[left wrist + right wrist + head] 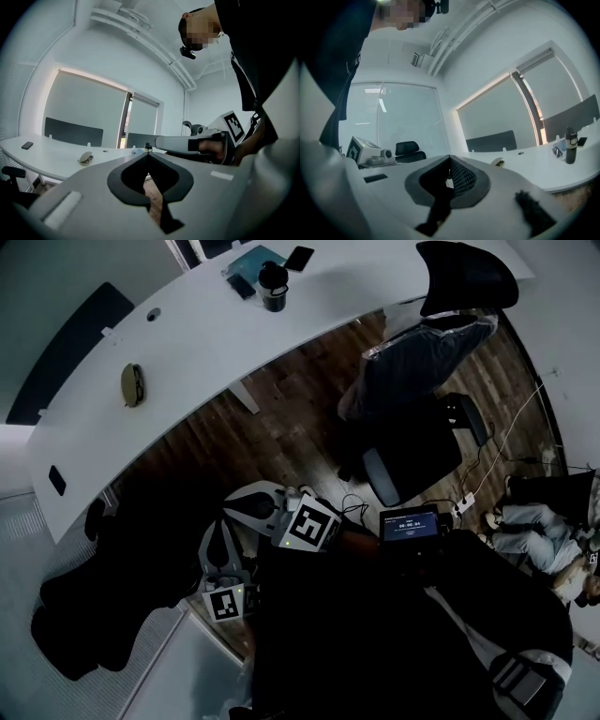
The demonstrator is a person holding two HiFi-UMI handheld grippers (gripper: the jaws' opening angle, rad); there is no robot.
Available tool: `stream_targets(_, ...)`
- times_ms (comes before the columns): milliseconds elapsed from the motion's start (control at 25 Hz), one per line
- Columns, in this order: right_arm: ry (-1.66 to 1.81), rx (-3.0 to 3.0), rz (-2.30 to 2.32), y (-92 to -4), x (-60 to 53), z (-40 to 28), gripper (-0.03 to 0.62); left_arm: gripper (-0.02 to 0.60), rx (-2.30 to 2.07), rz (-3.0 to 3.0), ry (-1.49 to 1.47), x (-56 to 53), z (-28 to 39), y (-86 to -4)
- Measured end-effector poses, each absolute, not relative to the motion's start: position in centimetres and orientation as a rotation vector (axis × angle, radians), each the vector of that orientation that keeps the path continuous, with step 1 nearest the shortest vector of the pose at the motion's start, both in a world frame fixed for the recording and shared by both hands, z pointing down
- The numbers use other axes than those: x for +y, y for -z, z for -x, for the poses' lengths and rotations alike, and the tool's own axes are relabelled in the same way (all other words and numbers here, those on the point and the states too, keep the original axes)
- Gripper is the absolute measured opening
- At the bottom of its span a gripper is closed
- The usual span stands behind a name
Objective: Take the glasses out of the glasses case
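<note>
The olive glasses case [132, 384] lies closed on the curved white table [197, 343], far from both grippers. It also shows in the left gripper view as the case [85, 158] and in the right gripper view as the case [500, 162]. The glasses are hidden. My left gripper [217, 545] and right gripper [251, 502] are held close to my body over the wooden floor, side by side and aimed toward the table. The left gripper [147, 154] is shut with nothing in it. The right gripper [449, 160] is likewise shut and empty.
On the table stand a dark bottle [274, 287], a phone [300, 257], a notebook [253, 259] and a small black device [56, 479]. An office chair draped with a jacket [422, 362] stands on the floor. A lit screen [409, 523], cables and a seated person [534, 531] are at right.
</note>
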State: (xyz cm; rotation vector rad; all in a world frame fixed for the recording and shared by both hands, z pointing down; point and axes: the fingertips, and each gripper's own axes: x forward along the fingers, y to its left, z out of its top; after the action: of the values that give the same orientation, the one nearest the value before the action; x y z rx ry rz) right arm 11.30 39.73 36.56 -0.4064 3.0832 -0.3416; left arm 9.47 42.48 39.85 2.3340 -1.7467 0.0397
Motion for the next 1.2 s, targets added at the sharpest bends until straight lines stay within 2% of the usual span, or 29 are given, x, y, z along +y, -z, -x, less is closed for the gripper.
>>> stream_targets(600, 0.299, 3.157, 0.502, -37.1, 34.5, -4.2, 0.008, 0.006, -1.673, -2.411, 0.04, 36.5, -1.8, -39.8)
stream_targets(1200, 0.295, 3.259, 0.493, -39.4, 33.0, 8.9, 0.008, 0.006, -1.67, -2.34, 0.085, 34.4, 13.3, -42.5)
